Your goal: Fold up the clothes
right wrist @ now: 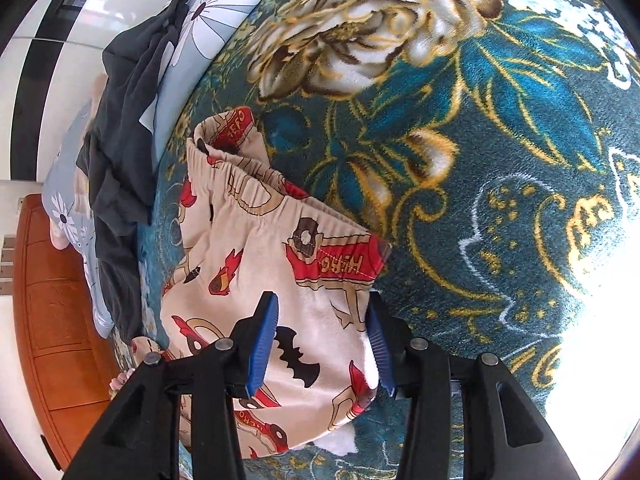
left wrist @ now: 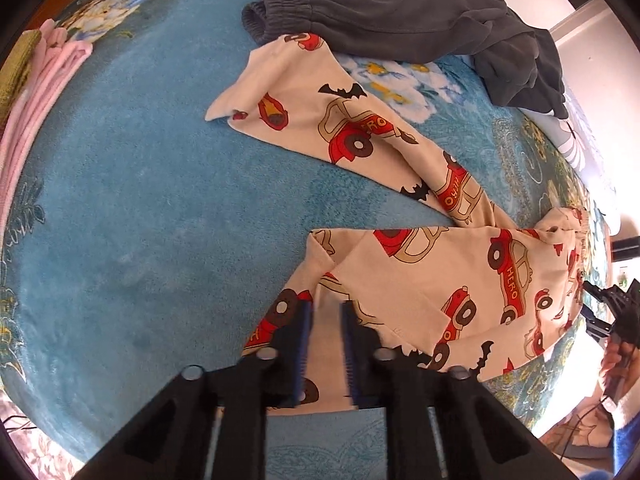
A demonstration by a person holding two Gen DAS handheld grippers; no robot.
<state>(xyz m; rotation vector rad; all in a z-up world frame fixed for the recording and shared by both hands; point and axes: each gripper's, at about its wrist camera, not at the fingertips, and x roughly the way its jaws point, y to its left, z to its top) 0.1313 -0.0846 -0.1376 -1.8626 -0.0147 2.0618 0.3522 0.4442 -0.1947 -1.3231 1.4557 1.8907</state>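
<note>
the cream pyjama trousers point(left wrist: 420, 280) are printed with red cars lettered "hero", black bats and small flaming shapes, and they lie on a blue-green plush blanket point(left wrist: 140, 220) patterned with large gold and white flowers. in the left wrist view one leg runs away to the far middle of the blanket, its hem end turned over in a loose point, while the other leg lies doubled back on itself in the near right, with a folded corner showing the plain inner side. in the right wrist view the gathered elastic waistband point(right wrist: 280, 208) stands slightly open and rumpled, curving from far left to the right.

a dark grey garment point(left wrist: 400, 12) with a ribbed elastic edge lies crumpled at the far side, its edge overlapping the far leg's end. a pink folded cloth point(left wrist: 44, 92) sits at the far left edge of the blanket, well apart from the trousers. no container shows in either view.

the left gripper point(left wrist: 326, 340) points steeply down at the near end of the doubled leg, its blue-padded jaws drawn narrow and pinching a strip of the cream cloth between them. the right gripper point(right wrist: 322, 344) stands over the waist part, just near of the waistband, jaws partly apart, the cloth with a bat print lying between the blue pads point(right wrist: 262, 344); the left pad lies against the fabric, the right pad sits at the cloth's right edge, and no pinch shows.
</note>
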